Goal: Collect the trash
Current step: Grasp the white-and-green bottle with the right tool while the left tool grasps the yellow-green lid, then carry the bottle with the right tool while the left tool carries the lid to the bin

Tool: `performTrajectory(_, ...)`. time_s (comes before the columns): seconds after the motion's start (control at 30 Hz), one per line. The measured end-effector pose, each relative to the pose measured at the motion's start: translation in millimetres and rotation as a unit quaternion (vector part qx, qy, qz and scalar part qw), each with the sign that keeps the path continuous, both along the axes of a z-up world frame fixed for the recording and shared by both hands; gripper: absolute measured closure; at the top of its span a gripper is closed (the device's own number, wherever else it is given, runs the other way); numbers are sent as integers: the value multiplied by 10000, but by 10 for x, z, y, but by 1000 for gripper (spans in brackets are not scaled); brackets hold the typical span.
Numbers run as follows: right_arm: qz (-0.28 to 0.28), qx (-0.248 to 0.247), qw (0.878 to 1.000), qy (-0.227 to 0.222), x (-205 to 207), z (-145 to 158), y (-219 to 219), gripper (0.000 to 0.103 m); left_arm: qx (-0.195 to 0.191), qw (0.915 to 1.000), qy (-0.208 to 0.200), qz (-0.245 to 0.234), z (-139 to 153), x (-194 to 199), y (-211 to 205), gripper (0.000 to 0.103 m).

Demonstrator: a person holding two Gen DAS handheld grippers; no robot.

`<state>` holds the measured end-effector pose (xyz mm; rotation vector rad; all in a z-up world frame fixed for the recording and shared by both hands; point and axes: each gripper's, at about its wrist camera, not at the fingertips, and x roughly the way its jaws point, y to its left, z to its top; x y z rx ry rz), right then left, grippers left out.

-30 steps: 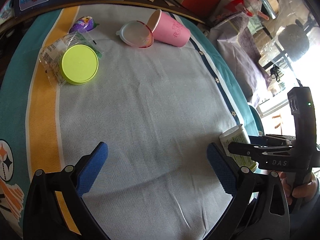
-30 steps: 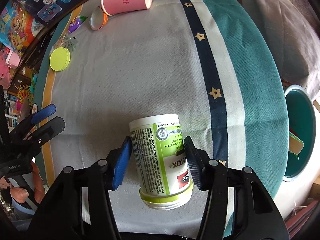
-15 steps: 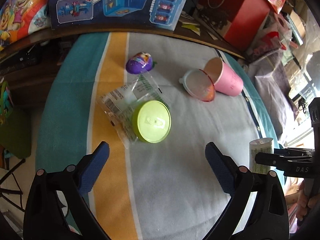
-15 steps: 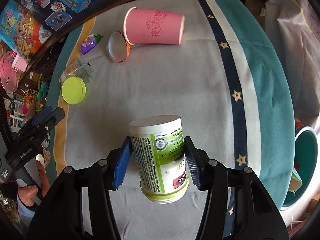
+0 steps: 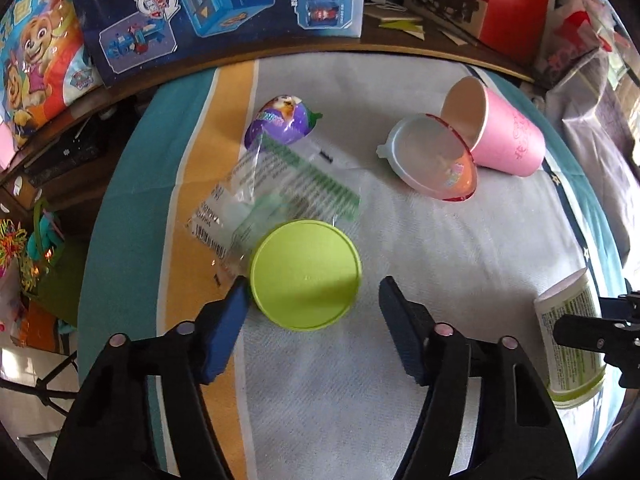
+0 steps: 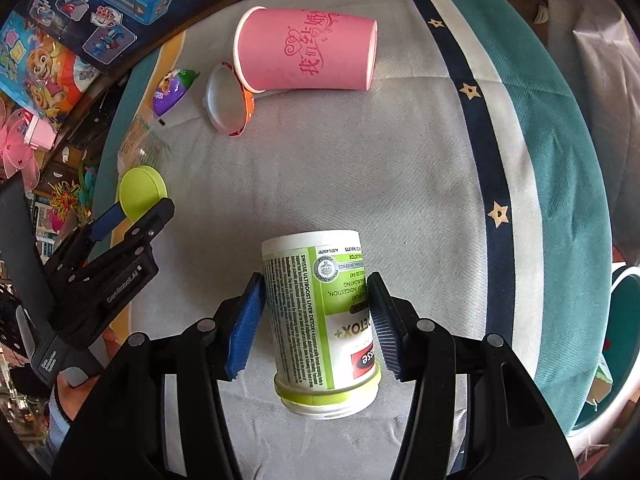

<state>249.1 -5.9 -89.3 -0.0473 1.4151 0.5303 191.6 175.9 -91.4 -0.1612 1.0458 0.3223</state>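
Left hand-held gripper (image 5: 312,316) hangs wide open, the lime lid (image 5: 306,274) flat on the surface just ahead between its pads, nearer than to the right hand-held gripper (image 6: 316,320), which clamps the bottle (image 6: 320,320) lengthwise, base forward.

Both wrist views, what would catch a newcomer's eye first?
The white and green supplement bottle, clamped upside down in the right gripper, fills the right wrist view. Behind it a pink paper cup lies on its side. In the left view, a lime-green lid sits between the open left gripper's fingers.
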Motion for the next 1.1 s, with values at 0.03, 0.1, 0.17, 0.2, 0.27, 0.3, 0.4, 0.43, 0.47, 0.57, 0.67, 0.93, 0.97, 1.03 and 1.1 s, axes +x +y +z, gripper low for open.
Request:
performTrajectory(0.03, 21, -6, 10000, 14, 1, -9, -2, 53, 49, 10000, -30, 55, 4, -8, 13, 47)
performTrajectory(0.1, 48, 4, 10000, 20, 0, -12, -2, 53, -42, 9999, -61, 72, 14, -12, 55, 47)
performTrajectory(0.17, 81, 6, 10000, 29, -11, -10, -2, 53, -214, 9997, -104, 56, 35, -28, 94, 47)
performTrajectory(0.2, 109, -7, 9999, 24, -23, -10, -2, 53, -358, 9993, -127, 22, 45, -47, 110, 47)
performTrajectory(0.27, 180, -29, 9998, 30, -66, -21, -2, 53, -709, 9973, -179, -63, 80, -107, 134, 47)
performTrajectory(0.3, 211, -40, 9998, 54, -87, -34, -2, 53, -813, 9964, -197, -122, 99, -150, 125, 47)
performTrajectory(0.4, 264, -87, 9995, 112, -151, -77, -1, 52, -983, 9945, -243, -271, 162, -254, 68, 47)
performTrajectory(0.43, 288, -125, 9995, 90, -170, -87, 6, 52, -984, 9944, -253, -305, 179, -285, 43, 47)
performTrajectory(0.47, 303, -147, 9994, 54, -188, -91, 6, 53, -990, 9942, -249, -331, 186, -309, 23, 47)
performTrajectory(0.57, 320, -174, 9992, -143, -244, -34, -9, 54, -1070, 9933, -213, -380, 182, -361, -36, 47)
performTrajectory(0.67, 152, -22, 9997, -207, -255, 69, -123, 54, -1133, 9922, -212, -467, 203, -395, -118, 47)
performTrajectory(0.93, -432, 321, 9980, -331, -285, 298, -663, 54, -1152, 9865, -310, -1123, 380, -389, -644, 47)
performTrajectory(0.97, -540, 359, 9973, -341, -298, 317, -769, 54, -1142, 9855, -310, -1213, 397, -377, -727, 47)
performTrajectory(1.03, -740, 430, 9957, -368, -311, 357, -997, 54, -1114, 9833, -307, -1408, 433, -362, -916, 47)
performTrajectory(1.1, -967, 496, 9932, -419, -344, 399, -1252, 54, -1097, 9804, -298, -1611, 466, -334, -1111, 47)
